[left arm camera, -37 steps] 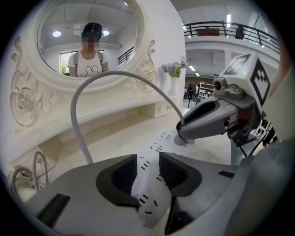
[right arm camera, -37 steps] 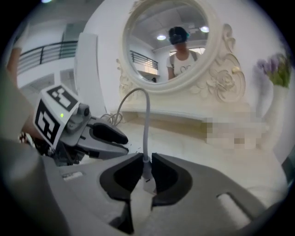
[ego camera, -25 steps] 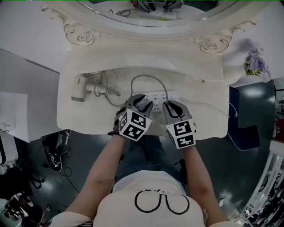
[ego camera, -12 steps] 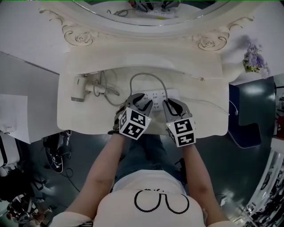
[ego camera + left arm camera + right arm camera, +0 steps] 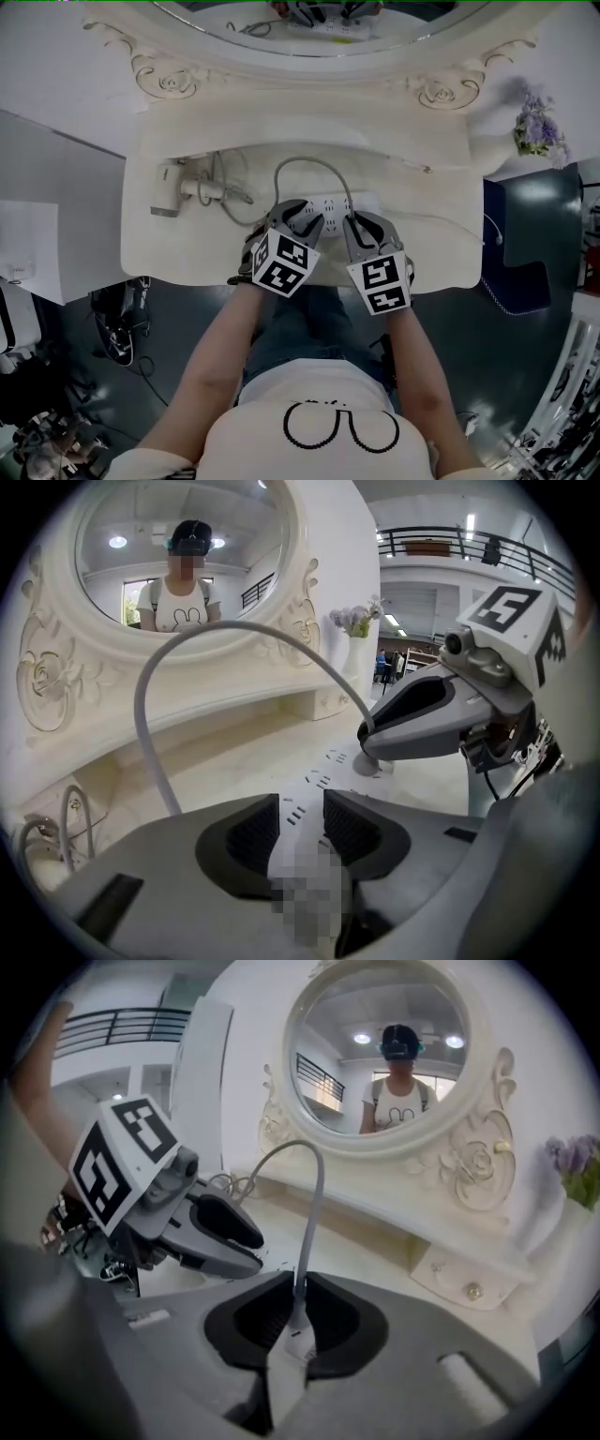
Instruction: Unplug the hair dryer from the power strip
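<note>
White vanity table [image 5: 187, 258] carries the strip [image 5: 330, 202]; dryer [image 5: 169, 187] lies well to its left. Left gripper [image 5: 301, 819] grasps the strip across its width. Right gripper [image 5: 296, 1312] is clenched on the plug [image 5: 294, 1333] at the strip, cord [image 5: 314, 1213] arching upward

The person wears a white short-sleeved T-shirt [image 5: 328, 427] with a black looped outline printed on the chest, and blue jeans [image 5: 286, 328]. The left gripper [image 5: 302, 212] and right gripper [image 5: 364, 223] have grey shells, black ribbed pads [image 5: 251, 829], and cubes [image 5: 281, 264] bearing black-and-white square markers.
</note>
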